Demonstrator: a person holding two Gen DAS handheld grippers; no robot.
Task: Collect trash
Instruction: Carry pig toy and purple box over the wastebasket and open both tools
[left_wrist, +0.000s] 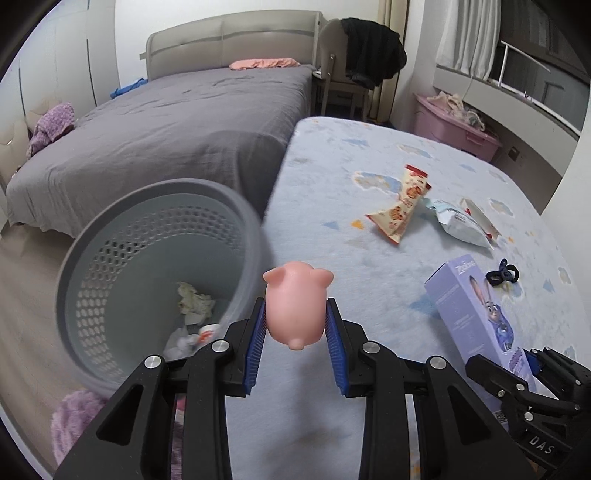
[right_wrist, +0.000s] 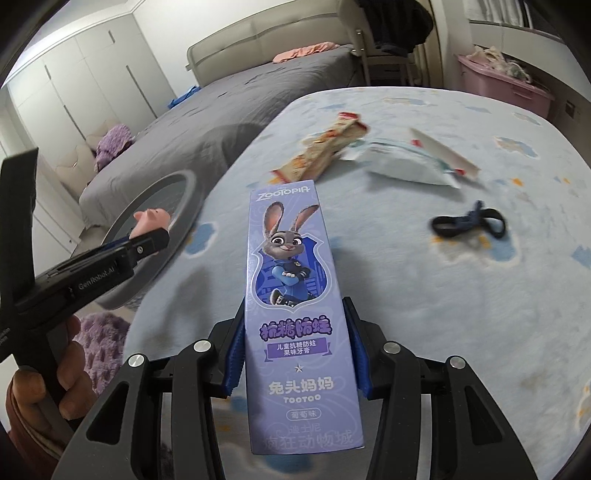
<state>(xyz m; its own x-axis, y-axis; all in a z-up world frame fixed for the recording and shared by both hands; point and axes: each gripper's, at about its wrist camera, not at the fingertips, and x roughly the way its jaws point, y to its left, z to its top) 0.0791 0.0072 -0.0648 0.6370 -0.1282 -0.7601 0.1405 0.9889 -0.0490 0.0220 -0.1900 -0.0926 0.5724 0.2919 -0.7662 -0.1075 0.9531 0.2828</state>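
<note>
Trash items are in both grippers. The left gripper (left_wrist: 295, 325) pinches a pink pig toy (left_wrist: 295, 306) across its flanks, pads tight on the body, carried above the blue patterned bed cover (left_wrist: 369, 155) just beside the grey perforated bin (left_wrist: 147, 266). The right gripper (right_wrist: 295, 354) clamps a purple toothpaste box (right_wrist: 291, 295) by its long side walls, near the lower half, with the upper end projecting forward over the cover.

Handling judgement: the pig looks soft and rubbery, light, likely to squeeze or slip out if pressure eases; a hold across the widest part of its body suits it. The box appears to be thin card, light and crushable; a grip on the narrow sides near mid-length is sound.

Remaining on the cover: a tan snack wrapper (left_wrist: 402, 203), a white crinkled bag (left_wrist: 461, 221), a dark hair tie (left_wrist: 502, 276).

Limits of view: motion blur softens the bin rim and wrappers. Bin contents are only partly visible, some crumpled paper. Whether the box is empty cannot be determined. A hand (right_wrist: 40, 384) shows partly at the frame edge.
</note>
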